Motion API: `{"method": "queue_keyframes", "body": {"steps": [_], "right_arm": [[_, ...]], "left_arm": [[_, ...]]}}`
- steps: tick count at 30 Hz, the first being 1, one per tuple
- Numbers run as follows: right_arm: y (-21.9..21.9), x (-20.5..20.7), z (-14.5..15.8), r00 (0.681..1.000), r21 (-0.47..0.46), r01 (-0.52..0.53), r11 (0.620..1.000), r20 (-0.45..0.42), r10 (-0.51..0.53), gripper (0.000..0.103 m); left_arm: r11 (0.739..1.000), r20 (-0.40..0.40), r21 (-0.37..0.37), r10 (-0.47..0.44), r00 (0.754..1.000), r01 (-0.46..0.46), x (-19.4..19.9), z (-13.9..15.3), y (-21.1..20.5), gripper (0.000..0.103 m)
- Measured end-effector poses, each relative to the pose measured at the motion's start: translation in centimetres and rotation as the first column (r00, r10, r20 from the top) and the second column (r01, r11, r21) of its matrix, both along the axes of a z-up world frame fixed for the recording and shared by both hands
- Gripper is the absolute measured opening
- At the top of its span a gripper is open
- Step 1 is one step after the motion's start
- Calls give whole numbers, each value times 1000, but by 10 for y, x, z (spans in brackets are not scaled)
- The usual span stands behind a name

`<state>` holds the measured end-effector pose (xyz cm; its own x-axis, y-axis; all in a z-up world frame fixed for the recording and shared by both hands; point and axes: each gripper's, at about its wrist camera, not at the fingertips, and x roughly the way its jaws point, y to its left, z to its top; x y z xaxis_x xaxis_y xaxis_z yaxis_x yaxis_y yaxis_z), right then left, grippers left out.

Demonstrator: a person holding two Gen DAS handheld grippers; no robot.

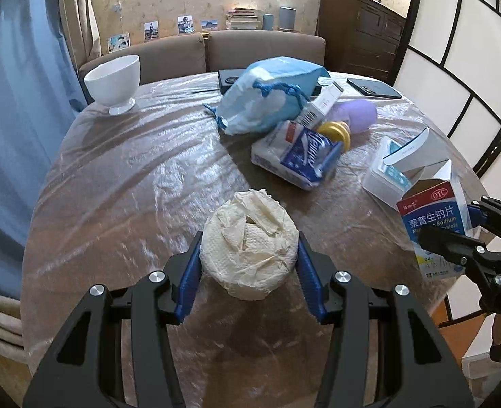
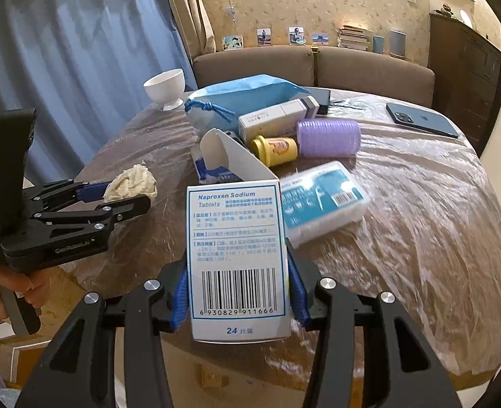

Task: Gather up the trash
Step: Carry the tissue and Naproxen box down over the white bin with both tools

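Note:
My left gripper [image 1: 248, 255] is shut on a crumpled cream paper tissue wad [image 1: 250, 244], held over the near part of the round table; it also shows in the right wrist view [image 2: 131, 183]. My right gripper [image 2: 236, 292] is shut on an opened white-and-blue Naproxen Sodium tablet box [image 2: 236, 255], flap up, just above the table's near edge. The box also shows in the left wrist view [image 1: 434, 224] at the right.
The plastic-covered table [image 1: 131, 176] holds a white footed bowl [image 1: 114, 80], a blue drawstring pouch [image 1: 270, 98], a tissue pack [image 1: 298, 156], a yellow bottle [image 2: 276, 149], a purple roller [image 2: 328, 137], a floss-pick case [image 2: 321, 200], a long white box [image 2: 277, 119] and a phone [image 2: 420, 119].

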<state>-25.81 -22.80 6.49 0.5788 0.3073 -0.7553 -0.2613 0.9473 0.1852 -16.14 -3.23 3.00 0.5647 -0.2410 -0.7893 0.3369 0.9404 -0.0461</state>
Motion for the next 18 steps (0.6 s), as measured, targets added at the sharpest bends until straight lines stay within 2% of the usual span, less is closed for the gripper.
{"method": "queue_keyframes", "body": {"steps": [9, 18], "right_arm": [[-11, -18, -1, 1000, 0, 19, 1000, 2, -19, 46], [-13, -32, -6, 1000, -16, -5, 1000, -11, 5, 46]], "left_arm": [[1000, -10, 0, -1, 1000, 1, -23, -2, -3, 52], [1000, -22, -7, 3, 1000, -3, -41, -5, -7, 52]]}}
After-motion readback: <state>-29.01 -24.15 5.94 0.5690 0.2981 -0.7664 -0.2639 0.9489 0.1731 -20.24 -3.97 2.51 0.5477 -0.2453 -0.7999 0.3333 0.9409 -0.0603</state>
